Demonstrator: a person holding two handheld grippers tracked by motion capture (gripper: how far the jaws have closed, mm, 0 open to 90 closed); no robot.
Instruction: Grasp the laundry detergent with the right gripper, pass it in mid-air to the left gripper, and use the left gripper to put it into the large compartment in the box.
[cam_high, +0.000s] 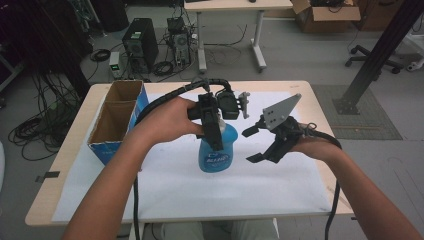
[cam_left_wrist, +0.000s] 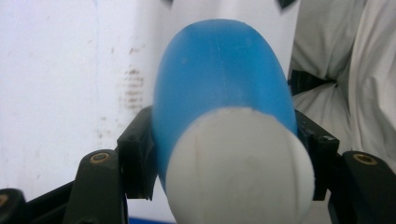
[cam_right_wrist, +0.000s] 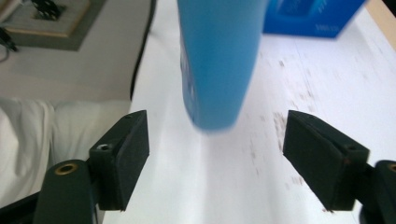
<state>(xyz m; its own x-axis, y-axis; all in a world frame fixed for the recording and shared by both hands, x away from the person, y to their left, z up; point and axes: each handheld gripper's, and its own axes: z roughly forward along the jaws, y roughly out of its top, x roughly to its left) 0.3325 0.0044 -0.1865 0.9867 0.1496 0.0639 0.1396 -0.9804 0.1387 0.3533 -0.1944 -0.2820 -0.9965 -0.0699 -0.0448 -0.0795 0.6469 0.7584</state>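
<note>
The blue spray bottle (cam_high: 216, 152) stands near the middle of the white sheet (cam_high: 200, 195) that covers the table (cam_high: 320, 107) in the high view, its long axis roughly upright, broad base down and narrow neck up. The left gripper (cam_high: 214, 131) comes down over it from above, its black jaws closed on the upper part of the bottle, with the person's left hand (cam_high: 167, 120) wrapped around the gripper body. The right gripper (cam_high: 253, 143) hovers just beside the bottle on its right, jaws spread wide and clear of it, held by the right hand (cam_high: 312, 145). An open cardboard box (cam_high: 117, 117) with blue sides sits at the table's left edge, well apart from the bottle. In the left gripper view, the bottle (cam_left_wrist: 224, 93) runs straight away from the camera, its white top (cam_left_wrist: 240, 168) nearest the lens and the blue body beyond, with the two pads (cam_left_wrist: 137, 154) pressed against its sides. In the right gripper view, the bottle (cam_right_wrist: 217, 60) hangs in from the top edge as a blurred blue column, its rounded end toward the centre, lying between the two parted pads (cam_right_wrist: 123, 154) and touching neither; the blue side of the box (cam_right_wrist: 313, 16) shows at the top right.
</note>
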